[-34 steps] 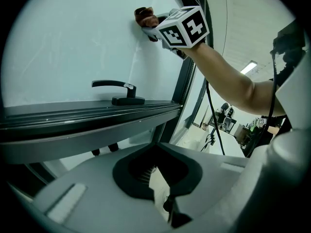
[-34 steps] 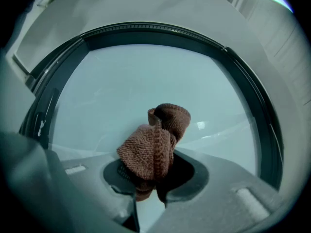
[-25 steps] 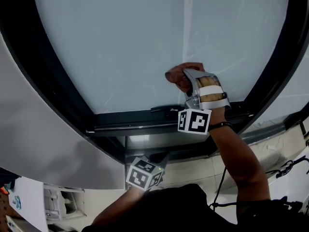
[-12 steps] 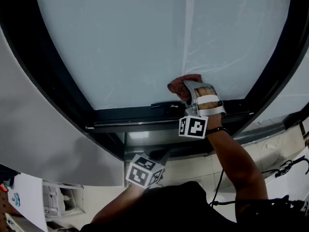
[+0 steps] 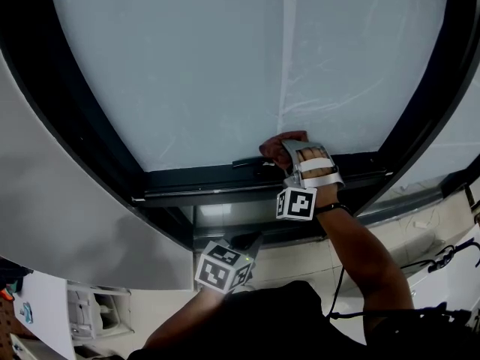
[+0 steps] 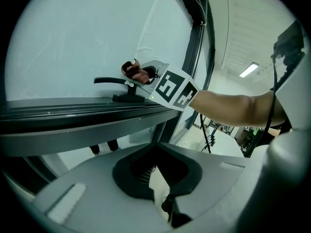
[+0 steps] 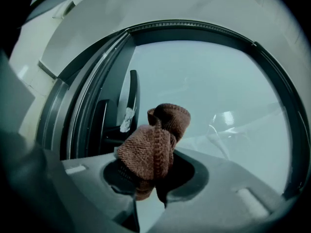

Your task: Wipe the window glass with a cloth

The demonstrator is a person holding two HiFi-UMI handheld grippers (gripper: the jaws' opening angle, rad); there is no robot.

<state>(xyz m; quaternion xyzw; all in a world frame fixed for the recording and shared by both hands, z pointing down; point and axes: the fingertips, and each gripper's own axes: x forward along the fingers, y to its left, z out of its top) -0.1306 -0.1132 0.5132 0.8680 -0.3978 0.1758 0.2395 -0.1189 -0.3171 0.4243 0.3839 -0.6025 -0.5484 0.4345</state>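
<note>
Brown cloth (image 7: 153,152): clamped in right gripper (image 7: 148,181) | left gripper (image 6: 163,198): jaws together

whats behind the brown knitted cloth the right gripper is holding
Behind the brown knitted cloth, clamped in the right gripper, is the frosted window glass, with the black window handle beside it. The patch of glass directly behind the cloth is covered.

R gripper (image 5: 287,153) up, arm extended fwd, jaws clamped on cloth (image 5: 274,142); L gripper (image 6: 163,198) low near torso, jaws together, empty
</note>
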